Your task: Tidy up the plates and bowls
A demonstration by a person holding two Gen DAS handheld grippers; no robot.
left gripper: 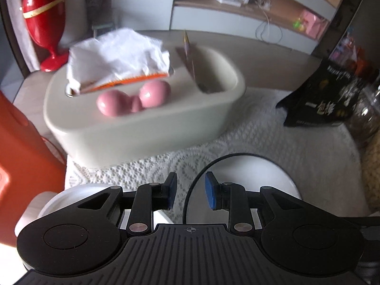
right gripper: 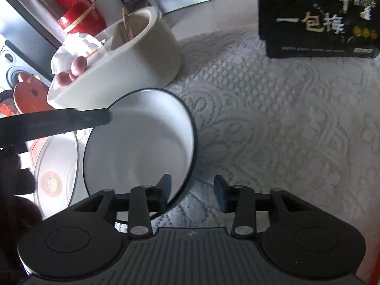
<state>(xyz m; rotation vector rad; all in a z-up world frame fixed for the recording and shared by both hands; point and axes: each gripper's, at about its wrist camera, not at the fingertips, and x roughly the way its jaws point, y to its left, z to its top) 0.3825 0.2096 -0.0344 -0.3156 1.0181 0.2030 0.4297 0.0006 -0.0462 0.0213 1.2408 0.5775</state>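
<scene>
- Left wrist view: the left tongs (left gripper: pixel 191 191) stand open, nothing between the blue pads (left gripper: pixel 210 191); the black-rimmed white bowl (left gripper: pixel 256 178) lies on the lace cloth (left gripper: pixel 273 123) just beyond them, to the right, its dark rim curving through the gap without touching either pad; a second white dish (left gripper: pixel 71 192) shows near left, mostly hidden under the tongs' body; farther off sits the cream tissue box (left gripper: pixel 142 123) with pink knobs, and a black snack bag (left gripper: pixel 318 95) stands far right.
- Right wrist view: the right tongs (right gripper: pixel 192 191) are also open and grip nothing; the bowl's (right gripper: pixel 142 137) near rim passes between the pads, close to the left one, but I cannot see them pressing it; the bowl lies on the table's cloth just near of the tissue box (right gripper: pixel 123 71); left of it a shallower white plate (right gripper: pixel 57 166) with a round mark in its middle lies just beside it; a dark blurred bar crosses the bowl's far left edge, probably part of the other tool.
- Handling, as I judge it: the bowl looks glazed ceramic or enamel, so stiff, smooth and slippery, likely to chip if knocked; the rim is the only place to take hold, one pad inside the wall and one outside, pinched squarely; lifted by one edge it will tend to tilt.
</scene>
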